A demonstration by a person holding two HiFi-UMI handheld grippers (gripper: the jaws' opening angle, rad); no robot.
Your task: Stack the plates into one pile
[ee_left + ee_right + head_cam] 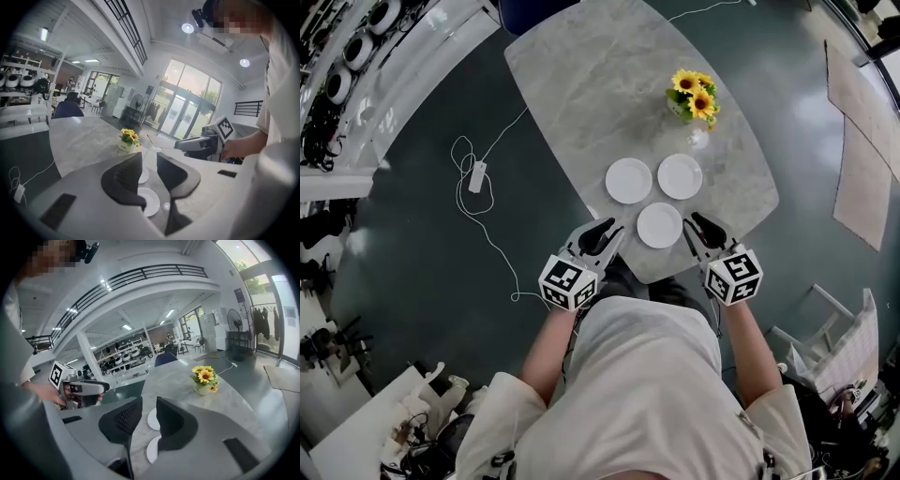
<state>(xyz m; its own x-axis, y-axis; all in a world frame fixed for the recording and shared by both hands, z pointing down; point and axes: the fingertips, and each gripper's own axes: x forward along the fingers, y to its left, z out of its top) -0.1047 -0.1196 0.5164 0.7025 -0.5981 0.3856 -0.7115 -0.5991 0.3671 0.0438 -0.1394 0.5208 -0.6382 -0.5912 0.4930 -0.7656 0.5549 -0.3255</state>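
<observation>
Three white plates lie apart near the near end of the grey marble table [581,84]: a far left plate [628,180], a far right plate [680,176] and a near plate [660,225]. My left gripper [605,231] hovers at the table edge just left of the near plate, jaws open and empty. On that plate's right side my right gripper [697,223] is also open and empty. In the left gripper view [149,161] the near plate [150,201] shows through the gap. The right gripper view [149,405] shows two plates [152,419] beyond the jaws.
A small vase of sunflowers [694,97] stands on the table beyond the plates, with a glass [699,139] beside it. A white cable and power strip [477,176] lie on the dark floor to the left. A blue chair [534,11] stands at the far end.
</observation>
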